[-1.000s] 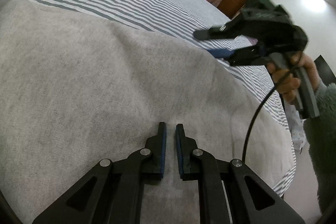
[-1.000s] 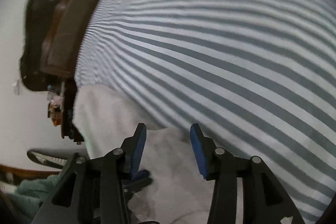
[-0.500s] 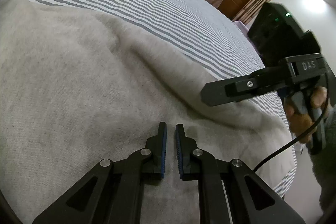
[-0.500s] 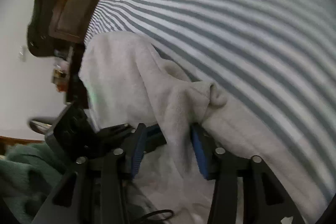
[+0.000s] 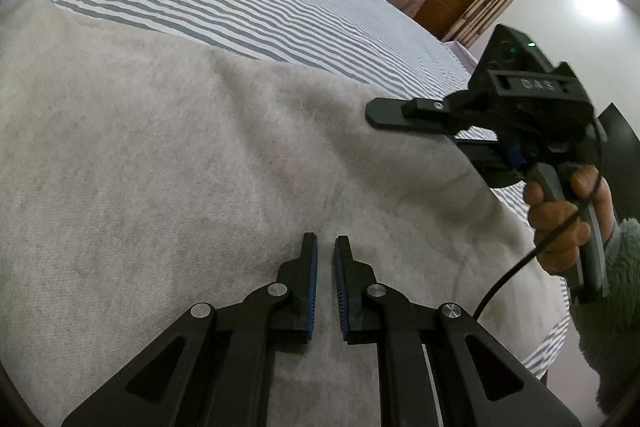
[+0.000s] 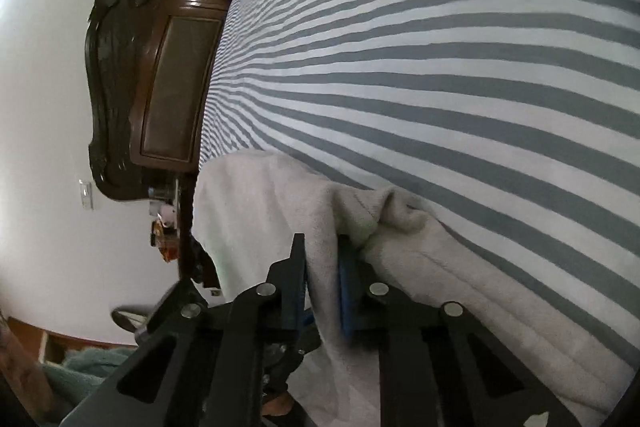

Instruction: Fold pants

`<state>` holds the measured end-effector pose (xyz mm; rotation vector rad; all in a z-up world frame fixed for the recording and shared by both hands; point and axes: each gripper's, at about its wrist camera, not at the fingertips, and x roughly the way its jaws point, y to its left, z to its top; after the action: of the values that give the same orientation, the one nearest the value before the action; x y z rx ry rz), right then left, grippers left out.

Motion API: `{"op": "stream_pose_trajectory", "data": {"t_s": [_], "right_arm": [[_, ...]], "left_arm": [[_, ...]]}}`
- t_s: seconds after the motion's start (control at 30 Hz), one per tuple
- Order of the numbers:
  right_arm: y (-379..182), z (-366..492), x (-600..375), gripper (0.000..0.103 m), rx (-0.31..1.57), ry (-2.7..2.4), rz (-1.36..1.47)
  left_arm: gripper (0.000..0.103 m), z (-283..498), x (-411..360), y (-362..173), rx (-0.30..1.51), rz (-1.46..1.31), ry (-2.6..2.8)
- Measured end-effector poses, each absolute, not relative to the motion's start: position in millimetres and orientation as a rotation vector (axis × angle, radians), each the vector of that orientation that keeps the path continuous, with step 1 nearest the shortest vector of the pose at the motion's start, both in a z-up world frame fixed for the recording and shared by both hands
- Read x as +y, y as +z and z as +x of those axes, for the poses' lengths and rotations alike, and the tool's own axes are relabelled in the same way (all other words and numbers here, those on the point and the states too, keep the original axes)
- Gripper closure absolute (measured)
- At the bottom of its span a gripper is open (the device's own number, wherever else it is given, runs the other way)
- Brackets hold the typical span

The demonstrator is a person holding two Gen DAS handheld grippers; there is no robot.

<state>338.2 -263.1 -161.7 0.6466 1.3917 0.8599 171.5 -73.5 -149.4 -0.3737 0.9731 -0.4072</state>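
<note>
1. The pale grey fleecy pants (image 5: 168, 163) lie spread over the near part of a bed with a grey-and-white striped sheet (image 5: 224, 3); the striped cloth stays bare on the far side.
2. The left gripper (image 5: 326, 247) hangs just above the pants, near their near edge. Its jaws stand almost shut, a narrow slit between the blue pads, with nothing in them.
3. The right gripper (image 6: 322, 247) is at the right edge of the pants. Its jaws are closing, and a raised fold of the grey cloth runs between the pads, which press on it from both sides.
4. A hand (image 5: 560, 219) in a green fleecy sleeve (image 5: 612, 307) holds that gripper's handle.
5. A dark carved wooden headboard (image 6: 160, 75) stands at the far left end of the bed.
</note>
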Motion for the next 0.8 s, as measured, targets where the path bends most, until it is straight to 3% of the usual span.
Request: {"op": "stream_pose_trajectory", "data": {"t_s": [0.2,0.33,0.53,0.8], "right_arm": [[-124.1,311.2,-243.7,0.082,1.277,1.136,0.497],[-146.1,304.0,-228.3,0.073,1.378,1.115,0.445],[-197.9,314.1,-271.9,0.076,1.403,0.921,0.823],[-207.8,321.5,-288.9,0.071,1.353,0.778,0.877]], "left_arm": [[0.091,171.5,-72.7,-150.9,0.971,-0.377,-0.407],[0.091,172.5,-72.2,-150.7,0.971,-0.378,-0.408],[0.091,171.8,-73.7,-150.2,0.972,-0.384,-0.41],[0.091,170.8,-73.5,-150.2,0.967,-0.377,-0.407]]}}
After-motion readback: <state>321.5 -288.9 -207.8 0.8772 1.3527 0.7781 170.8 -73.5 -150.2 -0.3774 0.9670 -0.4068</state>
